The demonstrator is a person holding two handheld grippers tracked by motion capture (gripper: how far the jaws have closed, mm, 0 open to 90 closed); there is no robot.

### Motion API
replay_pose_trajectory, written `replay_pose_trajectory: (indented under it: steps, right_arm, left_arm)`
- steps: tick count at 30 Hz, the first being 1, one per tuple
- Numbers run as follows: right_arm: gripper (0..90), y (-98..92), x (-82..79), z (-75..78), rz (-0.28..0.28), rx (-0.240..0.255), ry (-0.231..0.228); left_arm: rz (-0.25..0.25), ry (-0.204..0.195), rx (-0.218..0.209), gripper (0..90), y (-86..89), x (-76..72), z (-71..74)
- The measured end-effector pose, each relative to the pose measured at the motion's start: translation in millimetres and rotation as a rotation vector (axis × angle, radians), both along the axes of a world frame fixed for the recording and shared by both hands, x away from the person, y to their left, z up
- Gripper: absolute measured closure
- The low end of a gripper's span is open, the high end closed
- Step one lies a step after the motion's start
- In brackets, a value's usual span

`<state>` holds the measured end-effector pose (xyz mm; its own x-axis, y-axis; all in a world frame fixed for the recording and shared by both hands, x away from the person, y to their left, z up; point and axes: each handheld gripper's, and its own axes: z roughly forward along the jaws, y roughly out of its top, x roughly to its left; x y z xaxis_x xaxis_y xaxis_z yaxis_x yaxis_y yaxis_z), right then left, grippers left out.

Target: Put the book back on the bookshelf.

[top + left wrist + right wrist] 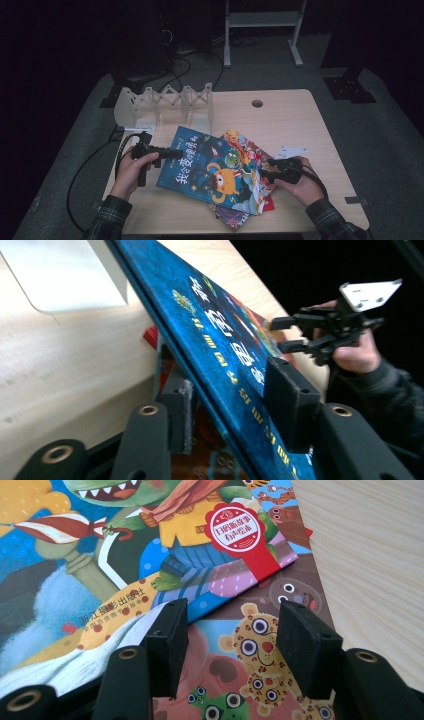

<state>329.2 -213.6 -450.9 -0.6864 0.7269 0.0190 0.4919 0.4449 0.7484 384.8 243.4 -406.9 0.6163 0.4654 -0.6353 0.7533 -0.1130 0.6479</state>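
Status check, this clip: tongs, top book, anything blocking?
Left tongs straddle blue book edge, lifted. Right tongs open over lower books. White rack behind, clear.

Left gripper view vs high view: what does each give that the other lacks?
Left gripper view: the left claw straddling the raised edge of the blue hardcover picture book, a pad on each side. High view: the round hole in the light wooden table, the white plastic rack with its zigzag uprights. Both: that book, the right claw.
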Motion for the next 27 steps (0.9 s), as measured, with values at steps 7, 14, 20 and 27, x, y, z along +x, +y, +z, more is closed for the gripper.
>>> replay_pose_trajectory:
  steps: [7, 14, 20, 27]
  right_arm:
    - [43.1, -0.2, 0.5, 0.0, 0.001, -0.003, -0.006]
    - [38.8, -3.7, 2.4, 0.9, -0.004, 0.002, 0.015]
    - [36.6, -34.1, 13.5, 11.0, -0.119, 0.061, -0.046]
    - [33.6, -78.4, 39.1, -1.3, -0.32, 0.047, -0.035]
  left_arm:
    - [0.002, 0.064, -0.018, 62.4, 1.1, 1.9, 4.8]
    - [-0.001, 0.115, -0.076, 69.7, 0.1, 3.6, 16.1]
    - [-0.013, 0.113, -0.075, 72.1, -4.5, 4.8, 27.4]
    - [-0.035, 0.094, -0.049, 72.9, -12.2, 5.2, 44.2]
